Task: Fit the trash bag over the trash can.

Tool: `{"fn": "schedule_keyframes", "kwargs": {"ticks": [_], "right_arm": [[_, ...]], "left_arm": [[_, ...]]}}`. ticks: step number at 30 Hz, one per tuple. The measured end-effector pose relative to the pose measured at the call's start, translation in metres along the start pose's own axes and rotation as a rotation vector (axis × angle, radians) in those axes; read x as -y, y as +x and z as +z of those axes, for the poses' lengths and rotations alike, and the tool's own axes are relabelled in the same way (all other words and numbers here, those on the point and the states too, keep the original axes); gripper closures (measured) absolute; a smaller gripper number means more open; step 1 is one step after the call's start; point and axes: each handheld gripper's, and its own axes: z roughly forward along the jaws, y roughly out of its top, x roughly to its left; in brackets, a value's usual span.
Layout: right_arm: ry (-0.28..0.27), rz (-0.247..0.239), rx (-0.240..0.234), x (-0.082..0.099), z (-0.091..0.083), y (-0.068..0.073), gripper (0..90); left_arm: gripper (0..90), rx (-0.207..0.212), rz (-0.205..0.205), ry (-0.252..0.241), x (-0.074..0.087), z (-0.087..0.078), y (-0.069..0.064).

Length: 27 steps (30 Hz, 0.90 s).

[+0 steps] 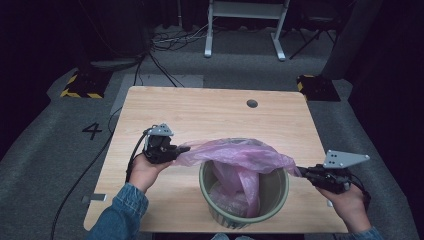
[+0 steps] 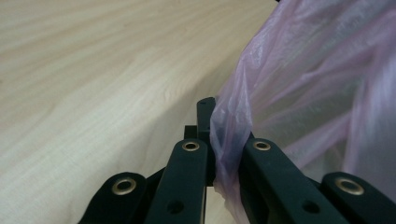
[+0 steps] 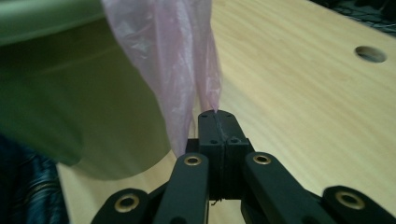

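Observation:
A pale green bin [image 1: 243, 200] stands near the table's front edge, with a thin pink plastic bag [image 1: 235, 155] draped into it and stretched across its mouth. My left gripper [image 1: 184, 149], left of the bin, is shut on the bag's left edge; in the left gripper view the pink film [image 2: 233, 140] is pinched between the black jaws. My right gripper [image 1: 300, 171], right of the bin, is shut on the bag's right edge. In the right gripper view the bag [image 3: 187, 70] rises from the closed jaws [image 3: 218, 116] beside the bin wall [image 3: 70, 107].
The wooden table [image 1: 210, 115] has a round cable hole [image 1: 252, 103] at the back right. Cables trail off the left edge onto the grey floor. A white desk frame [image 1: 245, 25] and yellow-black weights [image 1: 82, 85] stand beyond the table.

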Motion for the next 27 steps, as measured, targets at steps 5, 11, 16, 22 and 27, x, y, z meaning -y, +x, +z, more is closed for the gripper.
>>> {"fn": "schedule_keyframes", "kwargs": {"ticks": [5, 11, 16, 22, 27], "right_arm": [[0.000, 0.018, -0.029, 0.023, -0.004, 0.010, 90.0], [-0.044, 0.038, -0.027, 0.034, -0.006, 0.012, 74.7], [-0.156, 0.062, 0.092, 0.023, -0.026, 0.003, 53.8], [-0.208, 0.014, 0.128, 0.000, -0.048, 0.007, 51.2], [-0.241, -0.037, 0.059, -0.023, -0.054, 0.021, 45.5]], "left_arm": [[89.0, 0.034, -0.003, -0.015, 0.020, -0.004, 0.001], [59.0, 0.047, 0.012, -0.148, 0.028, -0.020, -0.003], [40.7, 0.061, 0.036, -0.312, 0.023, -0.051, -0.008], [38.4, 0.059, 0.082, -0.387, 0.015, -0.074, -0.015], [36.5, 0.080, 0.114, -0.400, 0.014, -0.083, -0.019]]}}
